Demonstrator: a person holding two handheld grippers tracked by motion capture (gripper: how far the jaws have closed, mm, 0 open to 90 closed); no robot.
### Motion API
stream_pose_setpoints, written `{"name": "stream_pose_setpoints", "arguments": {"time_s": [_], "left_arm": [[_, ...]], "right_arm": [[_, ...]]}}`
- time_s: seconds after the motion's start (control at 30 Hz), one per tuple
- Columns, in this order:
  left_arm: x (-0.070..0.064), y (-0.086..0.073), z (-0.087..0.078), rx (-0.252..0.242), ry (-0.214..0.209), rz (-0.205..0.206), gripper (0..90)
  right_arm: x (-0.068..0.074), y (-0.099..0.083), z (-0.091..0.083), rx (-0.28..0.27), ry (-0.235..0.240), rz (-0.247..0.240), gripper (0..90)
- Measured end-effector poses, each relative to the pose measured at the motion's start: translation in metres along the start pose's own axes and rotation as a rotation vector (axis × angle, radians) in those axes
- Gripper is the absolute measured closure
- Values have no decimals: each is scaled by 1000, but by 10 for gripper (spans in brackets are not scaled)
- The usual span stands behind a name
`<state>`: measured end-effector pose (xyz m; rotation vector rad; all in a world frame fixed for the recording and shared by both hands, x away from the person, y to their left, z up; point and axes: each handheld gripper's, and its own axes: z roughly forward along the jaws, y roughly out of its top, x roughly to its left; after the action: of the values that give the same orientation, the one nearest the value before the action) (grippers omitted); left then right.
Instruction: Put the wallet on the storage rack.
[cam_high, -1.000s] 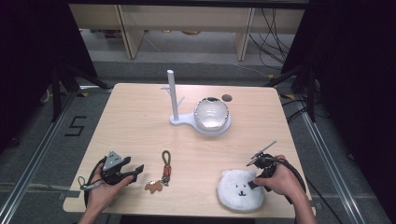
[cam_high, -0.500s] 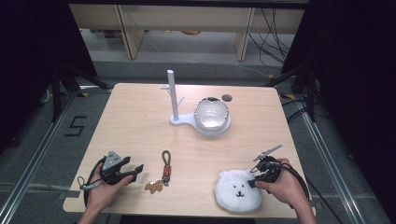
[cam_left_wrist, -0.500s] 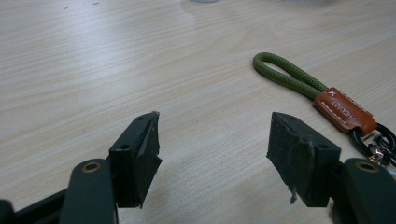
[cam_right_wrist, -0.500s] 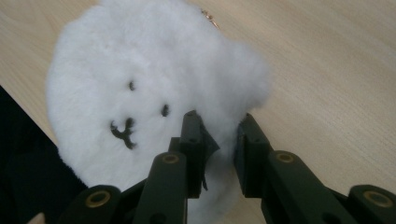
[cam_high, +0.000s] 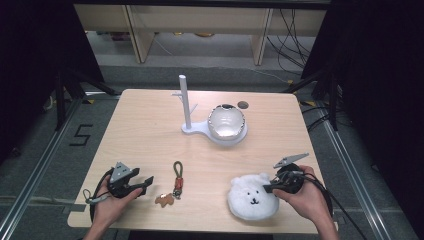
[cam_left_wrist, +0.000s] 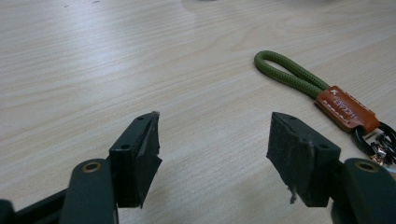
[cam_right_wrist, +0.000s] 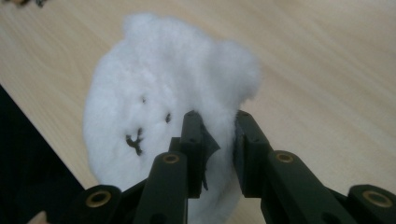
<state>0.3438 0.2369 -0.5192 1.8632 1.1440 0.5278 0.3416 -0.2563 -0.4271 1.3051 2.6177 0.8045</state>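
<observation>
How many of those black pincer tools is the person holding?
2: the left gripper sits open near the keychain; the right gripper pinches the white bear plush at the table's front right.

Right gripper (cam_right_wrist: 218, 126): two black jaws rising from the bottom edge, closed on the rim of the plush. White fluffy bear-face plush (cam_right_wrist: 159, 93): rounded, two ear bumps at top, small dark eyes and stitched mouth, lying on light wooden table (cam_right_wrist: 327, 70). Dark area beyond the table edge at lower left.
</observation>
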Motion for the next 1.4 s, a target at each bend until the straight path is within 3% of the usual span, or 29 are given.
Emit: {"name": "stream_pose_setpoints", "arguments": {"time_s": [0.07,0.17,0.2,0.27,0.33,0.43,0.6,0.63,0.73,0.77,0.93,1.0,1.03,1.13,1.23,1.27,1.3,1.33,1.4], "left_arm": [[-1,0,0,1,2,2,334],[-1,0,0,0,3,2,334],[0,0,-1,0,3,1,334],[-1,-1,0,-2,1,-11,335],[0,-1,0,-3,1,-6,335],[1,-1,0,-6,0,-5,335],[1,-1,0,-12,5,-4,337],[1,-1,0,-16,6,-3,340],[0,-1,-1,-29,11,3,341],[0,-1,-1,-29,11,3,341],[0,-1,-2,-53,16,1,343],[1,-1,-2,-73,18,2,346],[0,-1,-2,-84,21,1,346],[0,-1,-3,-97,30,3,346],[1,-1,-2,-108,27,5,346],[1,-2,-2,-108,29,5,346],[1,-2,-2,-103,34,4,346],[1,-2,-2,-104,33,1,346],[1,-2,-2,-104,34,1,346]], "right_arm": [[1,2,-4,-61,-19,-12,768],[2,4,-8,-91,-30,-11,769],[2,5,-11,-145,-41,-6,769],[2,6,-14,-152,-43,-8,770],[1,9,-17,-221,-53,-2,770],[2,11,-21,-237,-53,16,771],[1,13,-21,-282,-74,0,771],[3,14,-22,-292,-70,26,771],[3,17,-22,-330,-80,30,772],[3,18,-23,-317,-71,46,772],[2,22,-24,-359,-88,34,772],[3,23,-23,-364,-76,55,772],[1,24,-23,-374,-90,23,772],[3,27,-23,-371,-79,69,772],[2,30,-21,-394,-78,71,778],[-1,31,-22,-403,-104,33,782],[2,32,-22,-400,-93,73,785],[-1,33,-23,-397,-94,37,788],[-2,35,-23,-409,-110,15,790]]}}
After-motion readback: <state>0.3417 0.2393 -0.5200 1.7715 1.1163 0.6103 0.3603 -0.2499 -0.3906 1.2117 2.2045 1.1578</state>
